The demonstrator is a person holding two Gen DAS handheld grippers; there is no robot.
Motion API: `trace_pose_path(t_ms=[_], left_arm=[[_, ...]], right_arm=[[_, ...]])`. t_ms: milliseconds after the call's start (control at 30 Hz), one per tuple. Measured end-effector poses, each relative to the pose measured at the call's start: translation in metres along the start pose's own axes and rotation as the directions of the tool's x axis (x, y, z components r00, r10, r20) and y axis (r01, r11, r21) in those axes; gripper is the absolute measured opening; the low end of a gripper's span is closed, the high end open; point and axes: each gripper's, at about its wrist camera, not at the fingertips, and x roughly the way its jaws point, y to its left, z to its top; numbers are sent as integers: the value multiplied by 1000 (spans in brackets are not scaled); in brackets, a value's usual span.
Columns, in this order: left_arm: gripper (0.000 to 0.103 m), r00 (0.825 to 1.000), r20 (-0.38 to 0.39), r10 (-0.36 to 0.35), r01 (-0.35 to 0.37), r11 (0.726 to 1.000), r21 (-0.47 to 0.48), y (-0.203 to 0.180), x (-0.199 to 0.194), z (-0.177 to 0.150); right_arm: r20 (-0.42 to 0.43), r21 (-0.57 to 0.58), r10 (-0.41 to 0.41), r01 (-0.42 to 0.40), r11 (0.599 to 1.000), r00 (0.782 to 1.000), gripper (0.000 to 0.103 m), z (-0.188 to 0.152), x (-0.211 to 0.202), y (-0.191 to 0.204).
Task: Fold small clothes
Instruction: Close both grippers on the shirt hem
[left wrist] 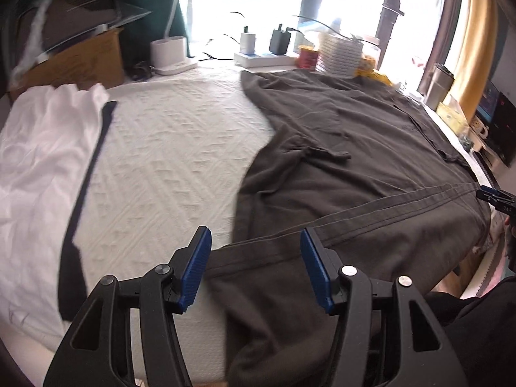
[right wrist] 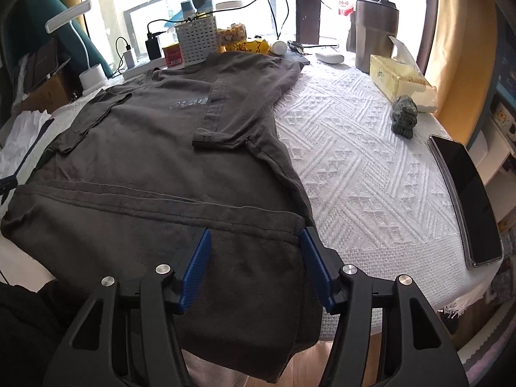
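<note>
Dark grey tee: we see the T-shirt spread flat on the white textured cloth over the table, collar twd the far edge, both sleeves folded inward onto the body, bottom hem doubled up near the front edge w/ fabric hanging over that edge.
Left gripper: left gripper has jaws spread, blue pads either side of the hem's left end; we see no pinch, fabric lies btwn them untouched.
Right gripper: right gripper also spread, pads straddling the hem's right corner at the front edge; not pressing on cloth as far as we can tell.
White garment: white garment w/ a dark strip lies at the table's left edge, well apart from the tee.
Far edge: perforated white basket, red tin, chargers on a power strip, white lamp base, steel tumbler.
Right edge: tissue box, small green figurine near it, phone lying close to the edge.
</note>
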Motion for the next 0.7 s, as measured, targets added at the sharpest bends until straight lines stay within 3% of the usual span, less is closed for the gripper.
trace_pose_path(t_ms=[67, 100, 133, 300, 333, 367, 433, 633, 700], left_arm=[[57, 1000, 3, 2, -2, 1000, -25, 7, -1, -4], [57, 1000, -3, 1, -1, 1000, -25, 8, -1, -6], [57, 1000, -14, 5, -5, 1000, -22, 9, 1, -8], [57, 996, -71, 45, -49, 997, -60, 15, 14, -15], [57, 997, -60, 50, -54, 997, -61, 14, 14, -17], [57, 998, -53, 47, -50, 997, -54, 11, 14, -18], [57, 998, -48, 42, -44, 999, -30, 5, 15, -20], [11, 1000, -14, 21, -20, 998, 54, -9, 5, -17], [9, 1000, 12, 24, -24, 998, 66, -12, -2, -13]], right_arm=[[0, -10, -20, 20, 1000, 1000, 56, 0, 2, 3], [0, -14, -40, 40, 999, 999, 44, 0, 2, 4], [1, -12, -57, 57, 998, 998, 40, 0, 2, 3], [9, -8, -67, 67, 998, 998, 32, -2, 3, 3], [18, -19, -66, 67, 998, 998, 28, -3, 3, 5], [23, -23, -62, 62, 998, 998, 18, -3, 2, 5], [25, -20, -55, 56, 998, 998, 10, -3, 1, 4], [57, -48, -54, 57, 997, 997, 7, 1, -9, 9], [77, -57, -50, 55, 997, 996, 7, 3, -16, 11]])
